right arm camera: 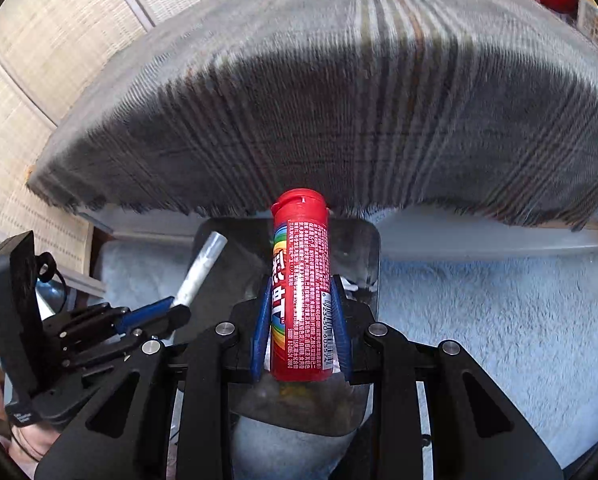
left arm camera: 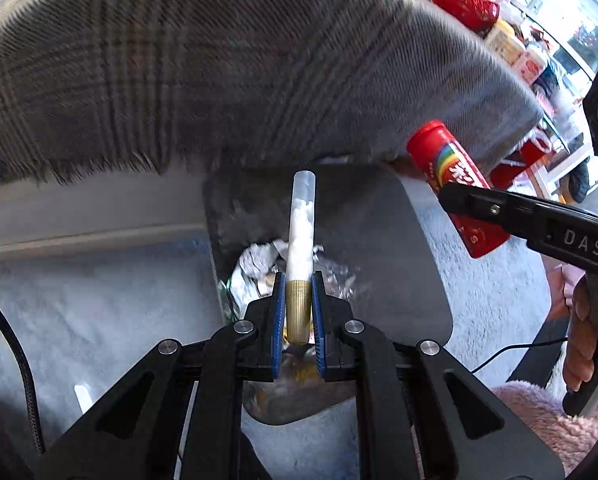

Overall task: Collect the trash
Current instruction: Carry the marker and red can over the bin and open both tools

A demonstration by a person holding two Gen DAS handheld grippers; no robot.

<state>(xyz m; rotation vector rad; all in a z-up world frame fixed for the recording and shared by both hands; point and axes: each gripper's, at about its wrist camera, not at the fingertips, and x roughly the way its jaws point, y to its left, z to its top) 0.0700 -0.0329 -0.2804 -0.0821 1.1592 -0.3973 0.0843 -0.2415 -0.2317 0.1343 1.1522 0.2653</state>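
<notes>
Clear plastic tube (left arm camera: 301, 224), one, gold cap, white filling: clamped in left gripper (left arm camera: 299, 308) above grey bin (left arm camera: 411, 248). One red candy tube (right arm camera: 301, 280) clamped in right gripper (right arm camera: 301, 320), also over the bin. Crumpled wrappers (left arm camera: 255, 268) inside bin, count unclear, perhaps several.

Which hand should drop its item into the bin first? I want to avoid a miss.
Probably left: the left gripper holds its clear tube directly over the bin and its crumpled trash. The right gripper's red tube appears nearer the bin's edge.
</notes>
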